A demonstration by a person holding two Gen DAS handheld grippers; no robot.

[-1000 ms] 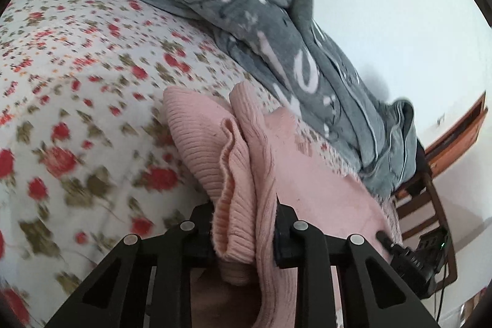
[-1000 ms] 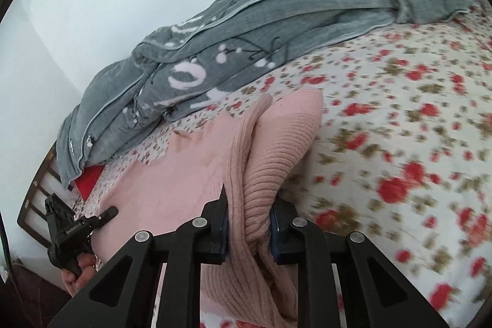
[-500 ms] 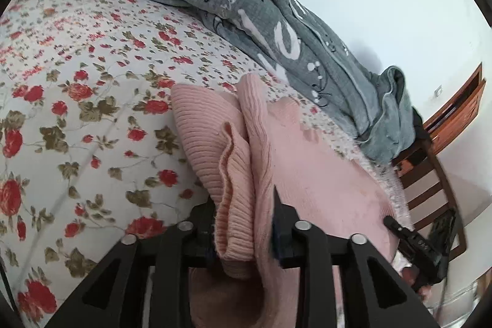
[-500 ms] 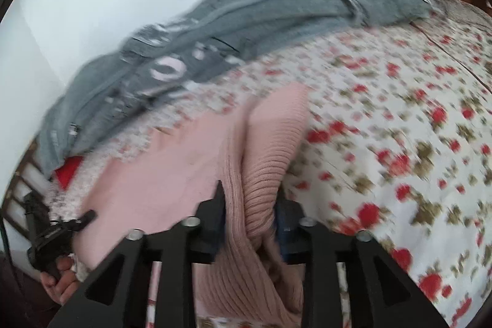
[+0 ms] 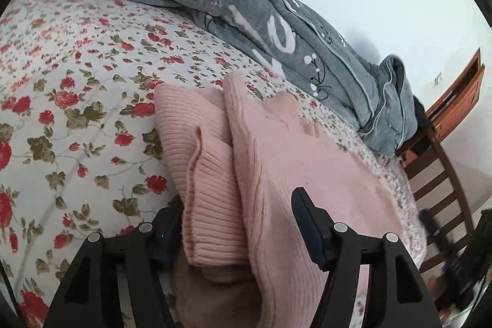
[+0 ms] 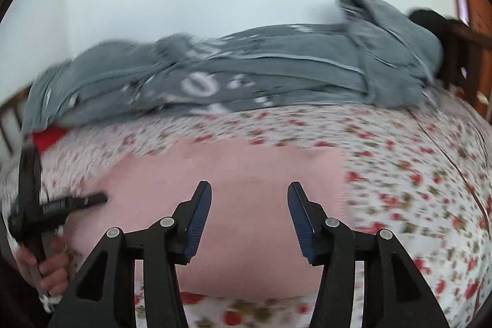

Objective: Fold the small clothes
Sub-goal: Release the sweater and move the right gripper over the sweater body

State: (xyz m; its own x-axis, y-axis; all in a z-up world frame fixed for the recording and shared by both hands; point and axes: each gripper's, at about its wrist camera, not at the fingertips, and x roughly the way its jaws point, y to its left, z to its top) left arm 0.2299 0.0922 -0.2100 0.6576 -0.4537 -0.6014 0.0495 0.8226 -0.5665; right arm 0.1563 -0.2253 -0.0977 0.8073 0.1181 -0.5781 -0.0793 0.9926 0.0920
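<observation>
Left wrist view: the left gripper (image 5: pixel 236 223) is opening, jaws spread wide, with a ribbed fold of the pink sweater (image 5: pixel 276 162) lying loose between them, brushing the left finger, clear of the right one. Right wrist view, blurred: the right gripper (image 6: pixel 249 214) is opening too, nothing between its jaws, the sweater spread flat on the flowered bedsheet (image 6: pixel 415 174) beyond, grey blanket (image 6: pixel 246 73) at the far side.

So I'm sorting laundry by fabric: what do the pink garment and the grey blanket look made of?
Pink garment: soft matte knit, probably wool or acrylic; its folded edge shows fine ribbing.
Grey blanket: plush fleece-like fabric with white printed marks and pale piping; the fibre cannot be told.
</observation>
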